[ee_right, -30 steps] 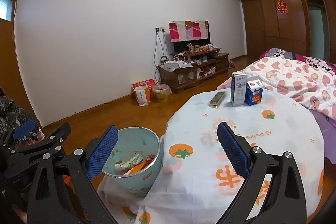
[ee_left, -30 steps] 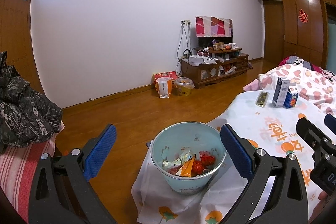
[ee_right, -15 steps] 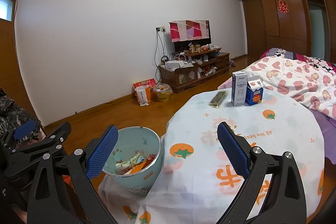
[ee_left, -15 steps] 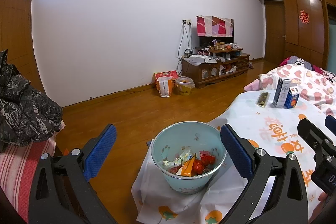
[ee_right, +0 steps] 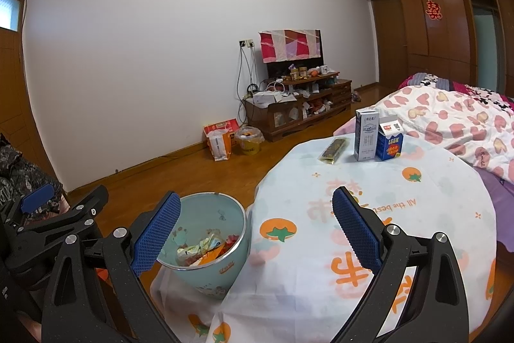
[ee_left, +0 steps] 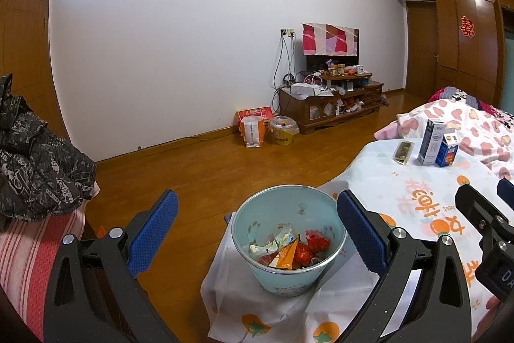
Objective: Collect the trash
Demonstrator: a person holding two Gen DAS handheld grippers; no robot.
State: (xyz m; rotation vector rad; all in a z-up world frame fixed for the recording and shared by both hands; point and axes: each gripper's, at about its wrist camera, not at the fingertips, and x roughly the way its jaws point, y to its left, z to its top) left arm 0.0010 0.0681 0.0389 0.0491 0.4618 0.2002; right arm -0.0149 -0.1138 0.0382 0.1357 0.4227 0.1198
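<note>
Low in frame, the left gripper (ee_left: 257,227) and right gripper (ee_right: 255,224) both gape wide, empty. The pale blue bin (ee_left: 289,275) of wrappers (ee_left: 282,249) sits lower centre; farther right on the tablecloth (ee_right: 385,192) stand two cartons (ee_right: 377,139) beside a dark packet (ee_right: 334,150).

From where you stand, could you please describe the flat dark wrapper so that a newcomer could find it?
Start at the round table under the white cloth printed with orange fruit. At its far edge stand a tall grey-white carton and a shorter blue carton. The flat dark wrapper with a yellowish rim lies left of them, the only thing lying down.
</note>
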